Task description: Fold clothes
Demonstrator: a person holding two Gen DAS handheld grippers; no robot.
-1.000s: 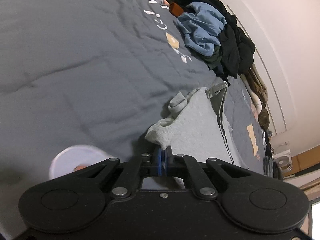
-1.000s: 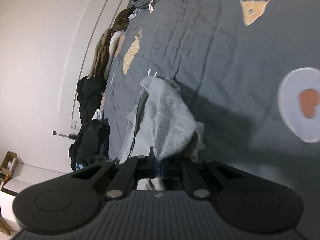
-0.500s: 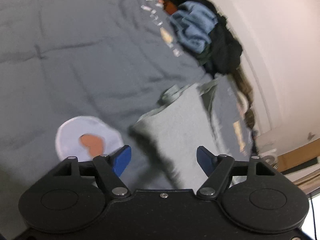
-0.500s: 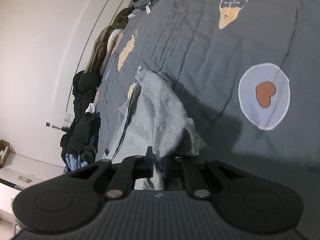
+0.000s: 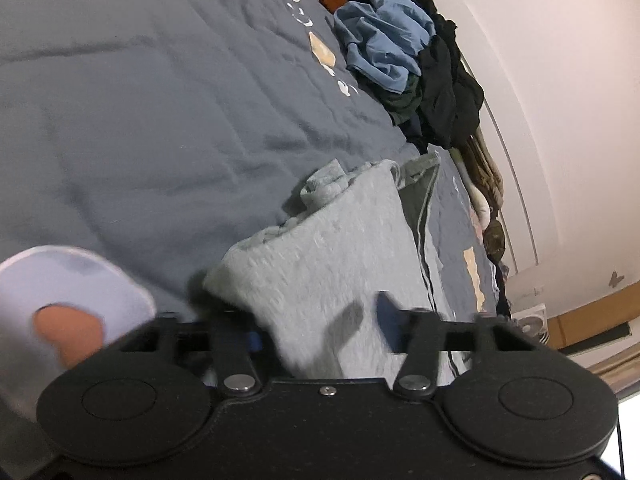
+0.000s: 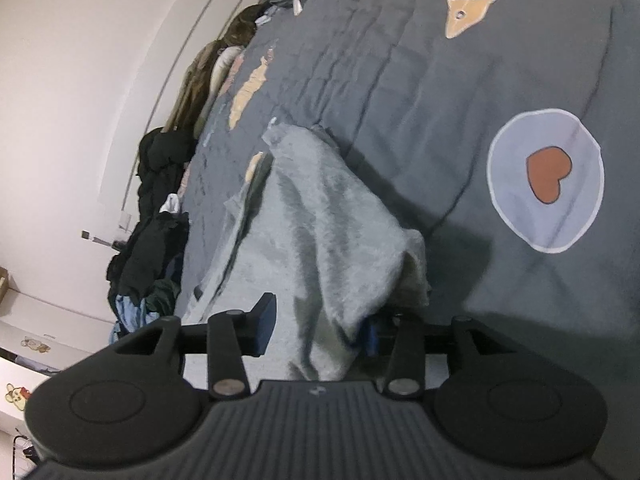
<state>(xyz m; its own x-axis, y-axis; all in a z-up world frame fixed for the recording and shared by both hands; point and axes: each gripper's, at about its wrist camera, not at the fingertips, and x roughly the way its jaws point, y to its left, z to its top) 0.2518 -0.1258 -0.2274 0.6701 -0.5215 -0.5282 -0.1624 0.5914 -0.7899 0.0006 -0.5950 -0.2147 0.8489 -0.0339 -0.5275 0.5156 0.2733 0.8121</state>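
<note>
Nearest, the left claw (image 5: 320, 320) is spread wide, its fingers apart over one end of the grey fleece garment (image 5: 332, 248), gripping nothing. The right claw (image 6: 320, 320) is likewise spread over the other end, with cloth draped between its fingers. The garment lies lengthwise on the dark grey bedspread (image 5: 140, 100). Farther off, a heap of unfolded clothes (image 5: 404, 52) sits along the wall.

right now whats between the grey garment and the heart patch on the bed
Only bare dark quilt and the shadow of the grey garment, seen in the right wrist view; nothing lies on that stretch up to the heart patch.
</note>
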